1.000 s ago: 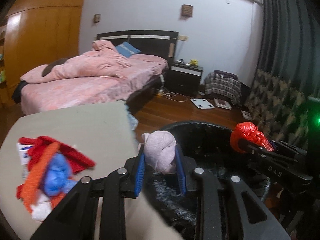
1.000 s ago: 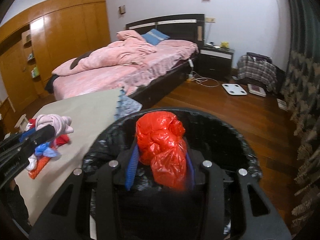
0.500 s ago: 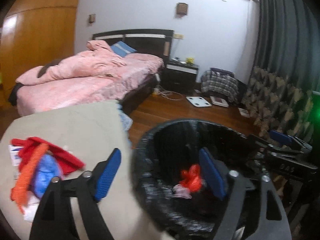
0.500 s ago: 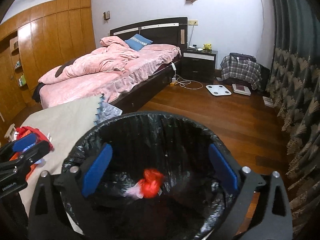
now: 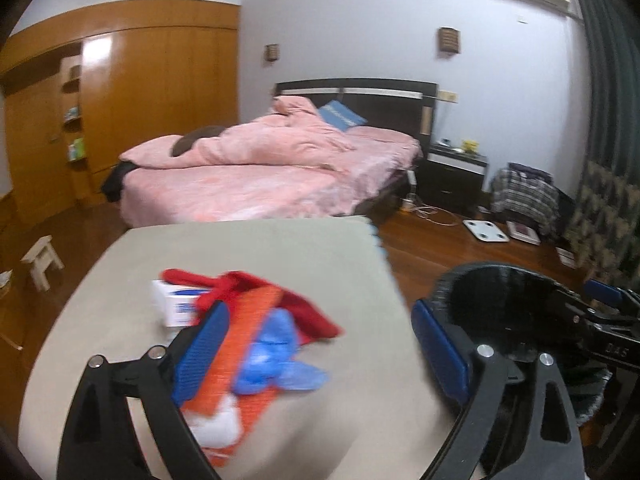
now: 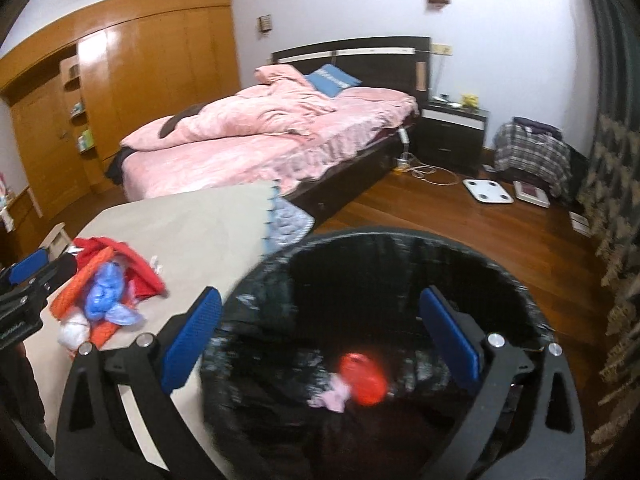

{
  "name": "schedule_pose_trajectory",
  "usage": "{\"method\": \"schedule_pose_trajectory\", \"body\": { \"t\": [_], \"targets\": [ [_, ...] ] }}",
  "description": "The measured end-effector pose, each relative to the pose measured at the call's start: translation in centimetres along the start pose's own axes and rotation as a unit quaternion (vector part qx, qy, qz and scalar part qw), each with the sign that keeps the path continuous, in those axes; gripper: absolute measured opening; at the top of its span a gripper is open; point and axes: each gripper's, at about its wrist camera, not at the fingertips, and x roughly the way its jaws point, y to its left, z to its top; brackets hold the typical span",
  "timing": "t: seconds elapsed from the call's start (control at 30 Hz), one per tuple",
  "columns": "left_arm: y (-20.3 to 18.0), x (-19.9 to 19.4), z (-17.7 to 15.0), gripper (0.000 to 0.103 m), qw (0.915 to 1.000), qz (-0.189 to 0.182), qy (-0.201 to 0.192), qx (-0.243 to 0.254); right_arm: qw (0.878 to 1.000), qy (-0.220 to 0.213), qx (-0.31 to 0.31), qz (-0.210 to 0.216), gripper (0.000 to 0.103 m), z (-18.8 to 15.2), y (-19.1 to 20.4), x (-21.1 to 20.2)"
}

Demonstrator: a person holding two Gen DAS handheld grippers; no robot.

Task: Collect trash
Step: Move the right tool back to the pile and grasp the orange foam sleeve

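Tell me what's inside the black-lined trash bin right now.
Inside the trash bin, a crumpled red plastic bag lies beside a pale pink wad on the black liner. The dark depths below them and the bin's near side behind the right gripper aren't visible.

Bin [image 6: 532, 300] bottom cut off by lower picture edge; red bag [image 6: 362, 376] and pink wad [image 6: 334, 394] inside smeared by motion blur. Print on white box [image 5: 176, 304] near tabletop's [image 5: 248, 248] left edge unreadable, box half covered by red cloth [image 5: 304, 312].
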Motion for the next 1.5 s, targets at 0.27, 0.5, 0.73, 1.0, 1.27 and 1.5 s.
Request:
{"method": "schedule_pose_trajectory", "body": {
  "t": [0.27, 0.5, 0.73, 1.0, 1.27, 1.5],
  "targets": [
    [4.9, -0.1, -0.4, 0.090, 0.9981, 0.058, -0.007, -0.018, 0.998, -0.002, -0.040, 0.047, 0.096, 1.4, 5.9, 2.5],
    [8.9, 0.2, -1.5, 0.090, 0.9948, 0.095, 0.001, -0.035, 0.994, 0.009, -0.072, 0.076, 0.096, 1.2, 10.4, 5.2],
    [12.3, 0.5, -3.3, 0.089, 0.9916, 0.119, 0.023, -0.045, 0.991, 0.012, -0.094, 0.091, 0.096, -0.2, 14.3, 6.0],
    [15.6, 0.4, -4.3, 0.085, 0.9878, 0.140, 0.030, -0.060, 0.985, 0.003, -0.105, 0.138, 0.095, 0.1, 18.5, 4.9],
    [17.0, -0.9, -4.5, 0.085, 0.9868, 0.149, 0.021, -0.062, 0.975, 0.034, -0.120, 0.182, 0.076, -0.5, 22.7, 4.9],
    [17.4, -1.4, -4.5, 0.085, 0.9859, 0.152, 0.021, -0.066, 0.967, 0.065, -0.126, 0.212, 0.045, -1.3, 24.8, 5.3]
  ]
}}
